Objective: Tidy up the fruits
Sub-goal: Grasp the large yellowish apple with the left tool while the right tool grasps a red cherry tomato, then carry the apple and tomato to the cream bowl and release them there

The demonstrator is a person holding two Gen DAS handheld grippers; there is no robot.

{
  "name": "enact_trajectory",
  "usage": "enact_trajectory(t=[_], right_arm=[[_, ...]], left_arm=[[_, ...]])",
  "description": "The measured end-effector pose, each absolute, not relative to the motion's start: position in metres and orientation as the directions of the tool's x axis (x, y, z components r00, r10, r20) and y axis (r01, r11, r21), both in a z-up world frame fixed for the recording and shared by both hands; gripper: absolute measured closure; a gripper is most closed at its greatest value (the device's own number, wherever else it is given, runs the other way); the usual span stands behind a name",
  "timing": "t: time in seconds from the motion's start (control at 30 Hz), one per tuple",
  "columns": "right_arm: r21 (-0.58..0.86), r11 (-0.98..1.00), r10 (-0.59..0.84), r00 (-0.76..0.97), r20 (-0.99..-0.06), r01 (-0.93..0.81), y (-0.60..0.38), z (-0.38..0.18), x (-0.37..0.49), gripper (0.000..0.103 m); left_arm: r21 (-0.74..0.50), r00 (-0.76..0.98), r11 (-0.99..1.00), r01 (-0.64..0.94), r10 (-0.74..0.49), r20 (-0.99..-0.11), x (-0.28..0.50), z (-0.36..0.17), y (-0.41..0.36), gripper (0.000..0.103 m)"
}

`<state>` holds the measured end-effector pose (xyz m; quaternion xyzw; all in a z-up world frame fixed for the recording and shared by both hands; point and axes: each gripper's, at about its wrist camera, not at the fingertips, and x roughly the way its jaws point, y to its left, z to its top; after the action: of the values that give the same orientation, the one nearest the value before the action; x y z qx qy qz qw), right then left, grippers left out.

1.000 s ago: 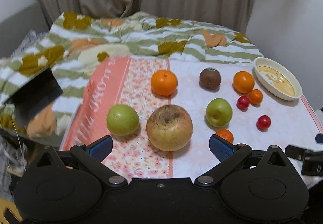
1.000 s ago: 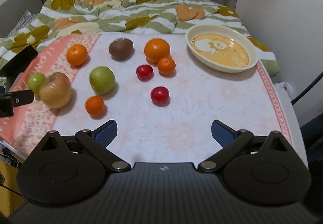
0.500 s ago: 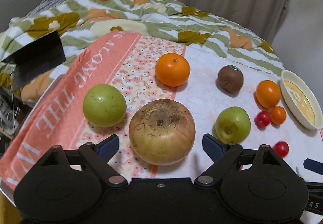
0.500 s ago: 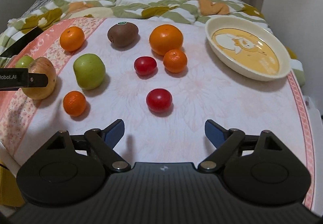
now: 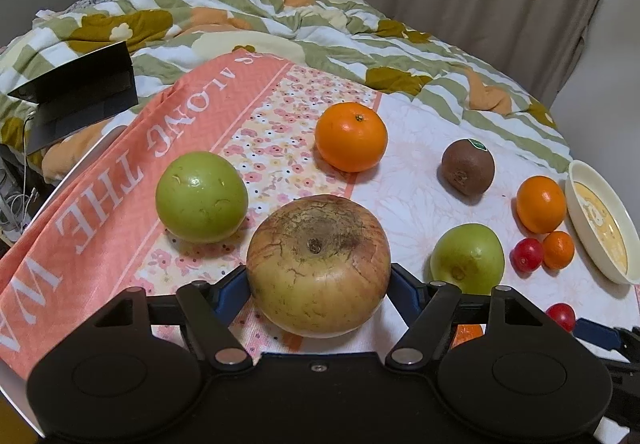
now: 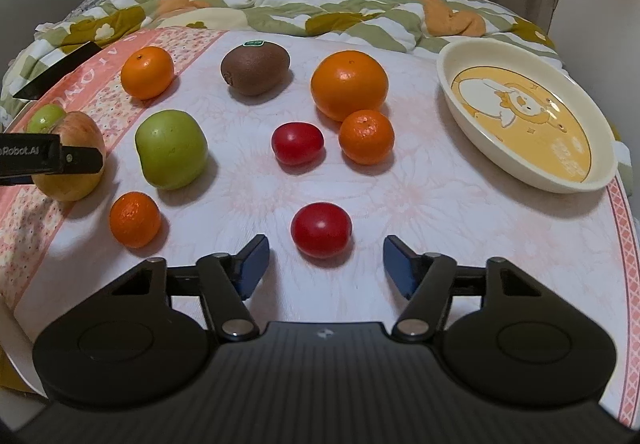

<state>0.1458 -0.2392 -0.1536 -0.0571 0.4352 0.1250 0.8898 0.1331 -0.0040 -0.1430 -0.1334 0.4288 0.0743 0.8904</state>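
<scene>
Fruits lie scattered — left tongs (image 5: 319, 284) closed around the big russet apple (image 5: 318, 264) to lift it; right tongs (image 6: 324, 264) gape empty before a red tomato (image 6: 321, 230).

Left gripper (image 5: 319, 286) advanced, fingers (image 5: 233, 286) now flanking the big apple (image 5: 318, 264).

The left gripper (image 5: 319, 286) is low, its blue fingers (image 5: 231, 290) wide on both sides. The right gripper (image 6: 325, 264) hangs open.
</scene>
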Motion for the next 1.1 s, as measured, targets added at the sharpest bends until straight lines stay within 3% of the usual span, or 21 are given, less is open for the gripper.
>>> enact_trajectory(t=[0.27, 0.37, 0.7, 1.1], right_arm=[[-0.004, 0.967, 0.156, 0.604, -0.782, -0.255, -0.236, -0.154, 0.149, 0.039], [-0.002, 0.97, 0.152, 0.613, -0.776, -0.243, -0.232, -0.154, 0.15, 0.055], [-0.015, 0.984, 0.104, 0.647, -0.755, -0.176, -0.227, -0.13, 0.134, 0.055], [0.019, 0.998, 0.057, 0.681, -0.73, -0.062, -0.258, -0.07, 0.096, 0.055]], left_arm=[[-0.116, 0.627, 0.979, -0.17, 0.016, -0.779, 0.127, -0.143, -0.006, 0.027], [-0.099, 0.627, 0.985, -0.138, 0.01, -0.779, 0.125, -0.143, -0.005, 0.027], [-0.085, 0.647, 0.995, -0.045, -0.036, -0.761, 0.108, -0.129, -0.002, 0.027], [-0.057, 0.723, 0.992, 0.109, -0.119, -0.68, 0.093, -0.064, -0.023, 0.027]])
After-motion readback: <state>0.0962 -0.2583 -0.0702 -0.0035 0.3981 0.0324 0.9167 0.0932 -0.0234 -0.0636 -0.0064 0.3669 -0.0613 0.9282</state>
